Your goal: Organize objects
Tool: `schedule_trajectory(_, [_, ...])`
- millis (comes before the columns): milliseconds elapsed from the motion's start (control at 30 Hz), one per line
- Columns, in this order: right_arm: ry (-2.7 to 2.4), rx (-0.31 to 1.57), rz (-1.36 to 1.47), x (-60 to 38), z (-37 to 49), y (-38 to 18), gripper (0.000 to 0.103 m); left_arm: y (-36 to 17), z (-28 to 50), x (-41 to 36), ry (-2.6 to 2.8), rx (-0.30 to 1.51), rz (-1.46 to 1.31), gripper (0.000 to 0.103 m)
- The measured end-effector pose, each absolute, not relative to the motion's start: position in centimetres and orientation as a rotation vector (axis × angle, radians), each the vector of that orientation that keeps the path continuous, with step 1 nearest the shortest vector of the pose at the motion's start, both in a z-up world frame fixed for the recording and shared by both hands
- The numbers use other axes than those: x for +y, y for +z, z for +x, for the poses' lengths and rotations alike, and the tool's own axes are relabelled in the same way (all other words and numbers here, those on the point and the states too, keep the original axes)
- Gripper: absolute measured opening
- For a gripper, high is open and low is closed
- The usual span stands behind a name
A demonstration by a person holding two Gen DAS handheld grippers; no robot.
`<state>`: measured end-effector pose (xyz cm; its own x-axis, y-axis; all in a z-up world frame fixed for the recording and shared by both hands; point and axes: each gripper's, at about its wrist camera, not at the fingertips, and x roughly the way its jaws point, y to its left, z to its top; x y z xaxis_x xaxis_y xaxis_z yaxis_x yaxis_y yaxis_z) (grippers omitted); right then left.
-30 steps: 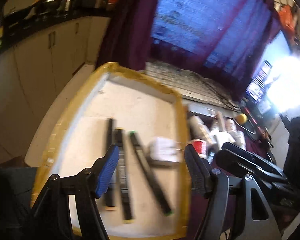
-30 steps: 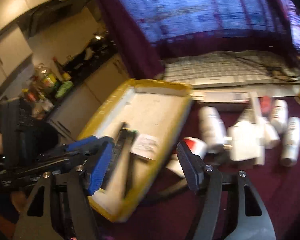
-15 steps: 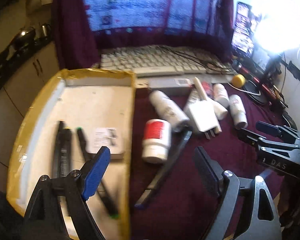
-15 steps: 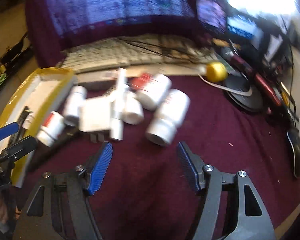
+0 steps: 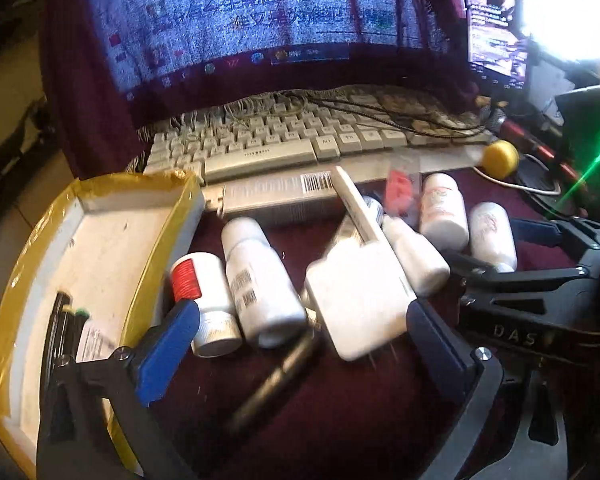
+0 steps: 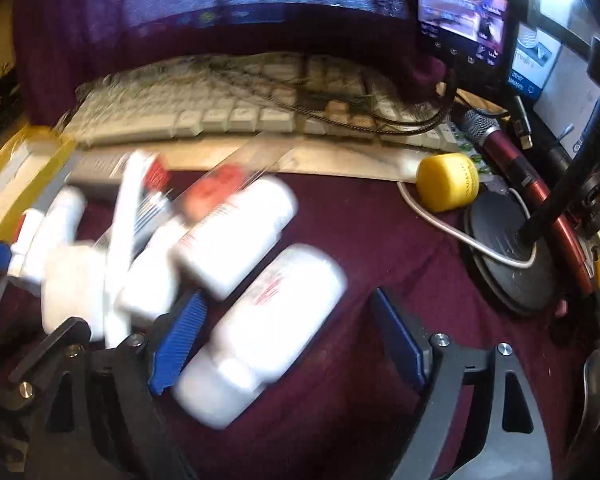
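My left gripper (image 5: 300, 336) hangs over the near end of the clutter with its jaws opening wide and nothing pressed between the pads. I spread them that far because what lies between them is broad: a white bottle with a barcode label (image 5: 260, 280) lying on its side, a white charger block (image 5: 360, 300) beside it on the right, and a dark pen (image 5: 276, 380) slanting toward me on the maroon cloth (image 5: 340, 420). Just left of the barcode bottle lies a small white bottle with a red band (image 5: 204, 304), hard against the wall of the yellow-taped tray (image 5: 168, 248). That tray sits at the left because it is my sorting bin; dark pens (image 5: 62, 332) and a small white card (image 5: 94, 338) already lie in it.

My right gripper (image 6: 288, 340) is likewise opening, empty, with a large white bottle (image 6: 268, 328) lying between its fingers, pads not yet on it. I judge that bottle to be its target, since it lies nearest and apart from the tangle. A second white bottle (image 6: 236, 236) lies just beyond it to the left, blurred.

Farther off, a long grey box with a barcode (image 5: 276, 196) rests against the keyboard (image 5: 280, 140), and a yellow ball (image 6: 448, 180) sits at the far right near a microphone (image 6: 500, 148). The pile still waits outside the tray, so the sorting looks barely begun.
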<state>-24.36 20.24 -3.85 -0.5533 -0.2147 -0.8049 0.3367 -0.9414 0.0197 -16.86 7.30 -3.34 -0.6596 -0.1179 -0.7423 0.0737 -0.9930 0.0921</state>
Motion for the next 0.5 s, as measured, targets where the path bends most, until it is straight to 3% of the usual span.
schedule_trajectory(167, [-2.513,0.195,1.302,21.0,-24.6,-4.0,0.103,-3.9,-17.3,8.0,-2.761,-0.174,1.262,0.102])
schedule_trajectory(500, [-2.52,0.19,1.311,21.6,-24.2,-4.1,0.103,-4.0,-17.2,8.3,-2.765,-0.185,1.265,0.102])
